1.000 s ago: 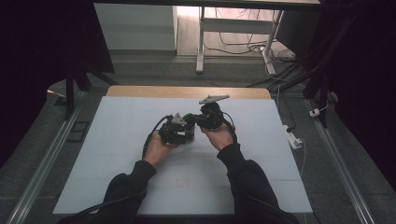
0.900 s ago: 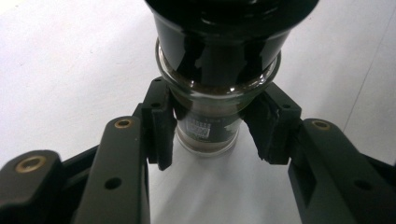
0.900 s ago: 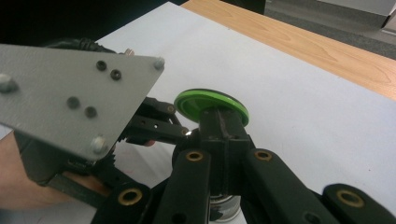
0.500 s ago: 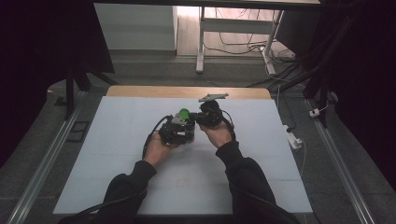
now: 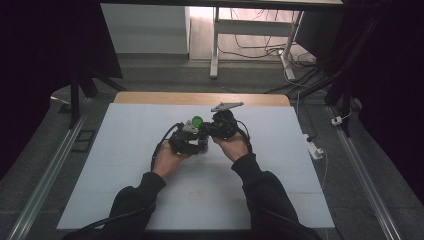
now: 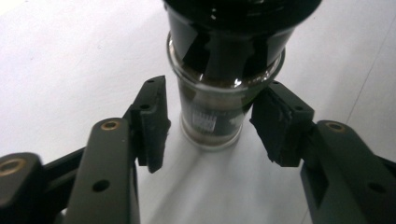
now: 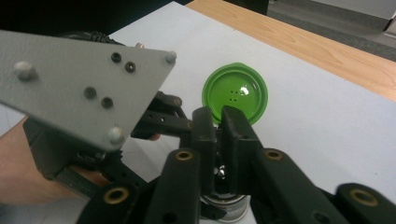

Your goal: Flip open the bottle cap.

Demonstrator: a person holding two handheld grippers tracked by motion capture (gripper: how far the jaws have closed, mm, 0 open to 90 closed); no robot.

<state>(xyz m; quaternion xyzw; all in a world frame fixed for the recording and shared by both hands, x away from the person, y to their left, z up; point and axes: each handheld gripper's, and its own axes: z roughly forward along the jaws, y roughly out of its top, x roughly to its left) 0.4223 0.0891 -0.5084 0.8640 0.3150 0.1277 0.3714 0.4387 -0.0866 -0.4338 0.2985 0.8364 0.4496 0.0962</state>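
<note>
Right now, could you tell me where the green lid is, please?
The green lid is near the middle of the white table in the high view, held edge-on by the right gripper just above the glass jar.

tools: 2, left tool [image 5: 192,142], right tool [image 5: 212,130] | glass jar [image 6: 212,112]: 1 | green lid [image 7: 235,93]: 1 | hands: 2 | worktop [image 5: 280,150]: 1

Legible text: none. One item bears print: a small white label [image 6: 204,122] low on the side of the glass jar [image 6: 212,100], seen in the left gripper view. It carries rows of dark marks, too small and blurred to read as letters, numbers or a brand.
</note>
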